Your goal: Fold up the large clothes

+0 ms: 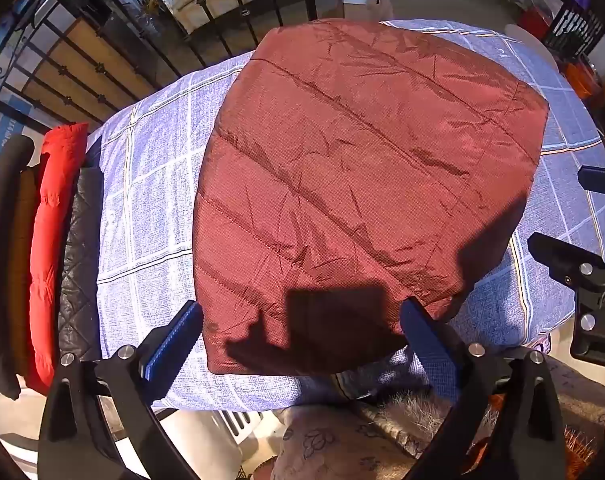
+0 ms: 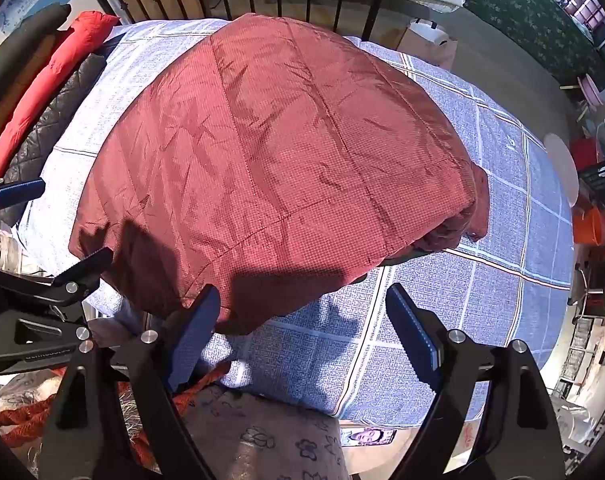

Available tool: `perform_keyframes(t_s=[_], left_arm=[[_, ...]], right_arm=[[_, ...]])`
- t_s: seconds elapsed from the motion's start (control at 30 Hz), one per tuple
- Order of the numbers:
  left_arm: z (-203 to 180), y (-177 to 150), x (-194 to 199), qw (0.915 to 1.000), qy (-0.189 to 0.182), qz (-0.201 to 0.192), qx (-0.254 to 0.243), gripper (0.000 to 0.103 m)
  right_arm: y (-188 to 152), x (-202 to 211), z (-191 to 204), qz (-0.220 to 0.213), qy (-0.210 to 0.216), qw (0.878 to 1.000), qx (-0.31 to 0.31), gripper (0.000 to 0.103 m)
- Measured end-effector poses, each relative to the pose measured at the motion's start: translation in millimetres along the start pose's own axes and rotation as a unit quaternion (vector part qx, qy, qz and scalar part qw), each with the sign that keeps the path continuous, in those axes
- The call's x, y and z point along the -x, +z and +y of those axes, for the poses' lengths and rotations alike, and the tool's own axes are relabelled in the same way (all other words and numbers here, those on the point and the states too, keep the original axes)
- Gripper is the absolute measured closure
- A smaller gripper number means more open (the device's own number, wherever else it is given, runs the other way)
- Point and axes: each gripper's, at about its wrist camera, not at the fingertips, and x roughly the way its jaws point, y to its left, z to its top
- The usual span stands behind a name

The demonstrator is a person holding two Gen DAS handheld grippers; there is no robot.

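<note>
A dark red quilted jacket [image 1: 362,184] lies folded into a flat block on the checked blue worktop [image 1: 150,184]. The left gripper [image 1: 302,340] and right gripper [image 2: 302,328] hover at its near edge, jaws open and empty. Judgement: grip both near corners evenly before folding again.

Here's the table [image 1: 150,184], draped all over in a blue-and-white checked cloth [image 2: 442,312] that hangs off the near edge. Right in the middle lies a folded maroon quilted garment [image 1: 358,176], flat and square-ish, with one bunched corner showing at its right side in the right wrist view. Along the table's left end sits a row of folded jackets: a black quilted one [image 1: 80,256], then a bright red one [image 1: 50,232] just beside it.
</note>
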Motion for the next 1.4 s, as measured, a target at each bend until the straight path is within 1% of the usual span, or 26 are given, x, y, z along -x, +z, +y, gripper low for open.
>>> perform_keyframes(t_s=[0.33,0.47,1.4], left_arm=[[0.2,-3.0,-2.3,1.0,0.0,0.002,-0.002,0.006],[-0.1,-2.2,-2.4,1.0,0.0,0.003,-0.002,0.006],[-0.5,-4.1,-6.3,1.0,0.0,0.009,-0.001,0.006]], right_arm=[[0.9,-0.7,2.2,0.003,0.0,1.0,0.002,0.019],[-4.7,2.0,0.8,0.0,-0.001,1.0,-0.001,0.019],[1.8,-1.8,0.8,0.0,0.002,1.0,0.001,0.019]])
